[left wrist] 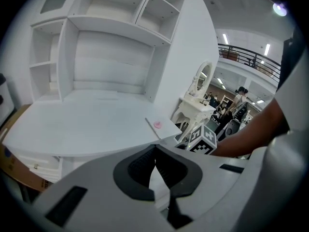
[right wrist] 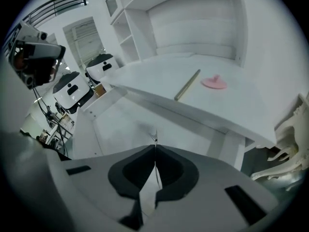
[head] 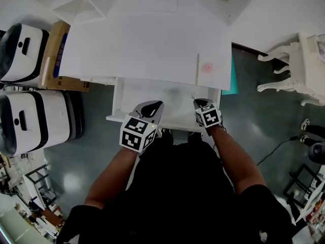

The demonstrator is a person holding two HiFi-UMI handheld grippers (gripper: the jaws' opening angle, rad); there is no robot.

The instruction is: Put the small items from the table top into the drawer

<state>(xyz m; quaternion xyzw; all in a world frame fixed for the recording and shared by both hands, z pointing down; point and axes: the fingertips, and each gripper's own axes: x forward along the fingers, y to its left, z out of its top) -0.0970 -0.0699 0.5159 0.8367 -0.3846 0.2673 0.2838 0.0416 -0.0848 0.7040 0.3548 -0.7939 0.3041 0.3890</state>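
A small pink disc [head: 206,68] and a thin stick [head: 197,69] lie at the right end of the white desk top [head: 147,50]; both also show in the right gripper view, disc [right wrist: 214,83] and stick [right wrist: 187,85]. Below the top the drawer [head: 119,98] stands pulled out. My left gripper [head: 155,105] hovers over the drawer's front edge, jaws closed, nothing visible between them [left wrist: 155,147]. My right gripper [head: 199,102] is beside it over the drawer, shut on a thin metal pin [right wrist: 155,137] that pokes out past the fingertips.
Two white rounded machines [head: 25,52] [head: 35,121] and a cardboard box [head: 56,55] stand left of the desk. A white ornate stand [head: 304,65] is on the right. Open shelves [left wrist: 106,57] rise at the desk's back. A teal panel [head: 232,75] sits by the right end.
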